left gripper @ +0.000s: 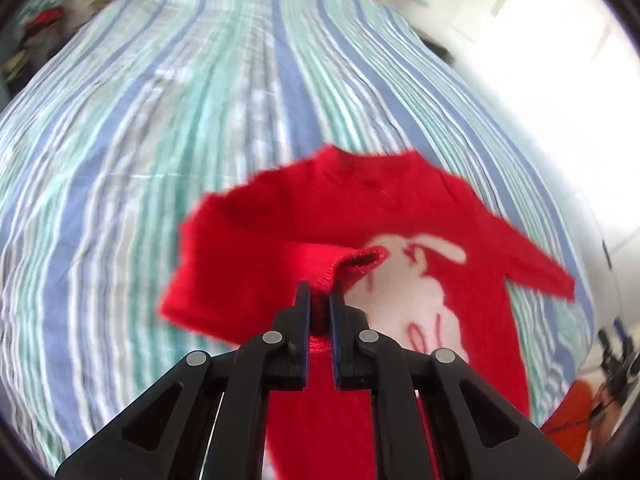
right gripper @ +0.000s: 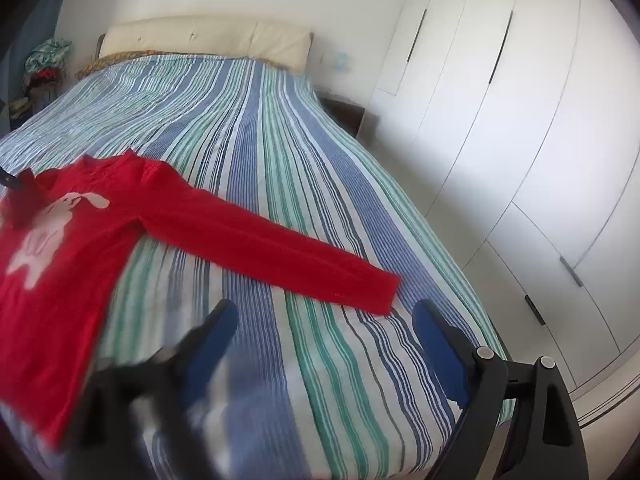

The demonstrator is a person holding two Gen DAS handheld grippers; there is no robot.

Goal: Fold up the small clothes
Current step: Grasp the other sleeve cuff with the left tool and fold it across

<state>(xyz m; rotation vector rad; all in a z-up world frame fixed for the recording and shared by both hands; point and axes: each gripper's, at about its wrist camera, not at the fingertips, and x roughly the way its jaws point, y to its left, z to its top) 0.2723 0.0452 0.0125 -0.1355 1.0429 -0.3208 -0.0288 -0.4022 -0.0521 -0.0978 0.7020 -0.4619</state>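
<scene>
striped bed (right gripper: 304, 208) | left claw (left gripper: 320, 304) clamped on red sweater (left gripper: 304, 216) cuff | right claw (right gripper: 324, 320) apart, empty

A striped cover (right gripper: 304, 184) lay over the bed, with a cream headboard (right gripper: 208, 40) at the far end, white wardrobes (right gripper: 520, 120) along the right and piled clothes (right gripper: 46, 64) far left

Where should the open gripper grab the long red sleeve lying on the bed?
Probably at the cuff of the outstretched sleeve. It lies flat and straight on the striped bedspread, and its end points at the open right gripper. Come from the near side, one finger sliding under the cuff edge. The left gripper is shut on the other sleeve.
</scene>
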